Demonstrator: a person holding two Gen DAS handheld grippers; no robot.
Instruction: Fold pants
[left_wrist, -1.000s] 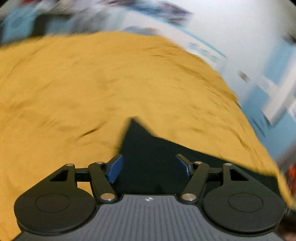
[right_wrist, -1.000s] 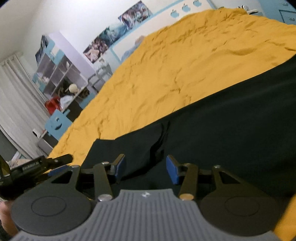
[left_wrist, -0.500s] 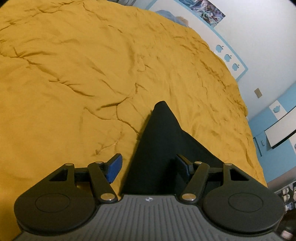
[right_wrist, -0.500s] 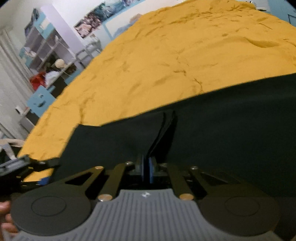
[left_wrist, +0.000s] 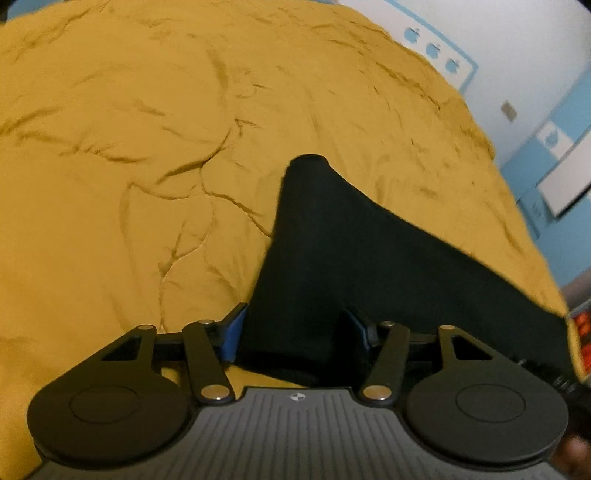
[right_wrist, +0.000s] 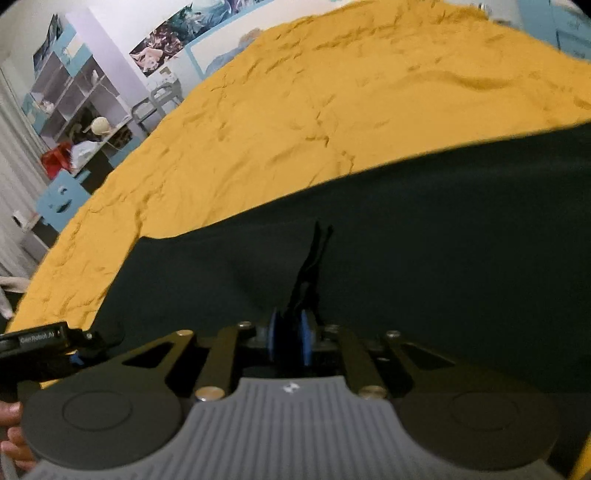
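Right wrist view: the right gripper (right_wrist: 290, 341) has its blue pads nearly together with a thin pinch of dark cloth drawn up between them, a narrow ridge of fabric rising from the tips. Its jaws have just eased a little wider after closing fully, yet the pleat is clamped in them here. That cloth belongs to the pants (right_wrist: 424, 258), which lie spread over the mustard-yellow bedspread (right_wrist: 295, 110), their near edge running off to the left, where the left gripper (right_wrist: 75, 357) shows at the frame's margin.

In the left wrist view the left gripper (left_wrist: 293, 334) stands apart, its jaws having just narrowed somewhat, and a corner of the pants (left_wrist: 332, 251) lies between the blue pads without being pressed by them. From there the dark cloth tapers to a rounded tip on the bedspread (left_wrist: 147, 147).

The fabric looks soft, limp and light; it bunches readily and will sag and slide if held by one layer only. I judge the best holds to be at the hem or a corner, gripping all layers together, with both grippers well apart along one edge to keep it taut.
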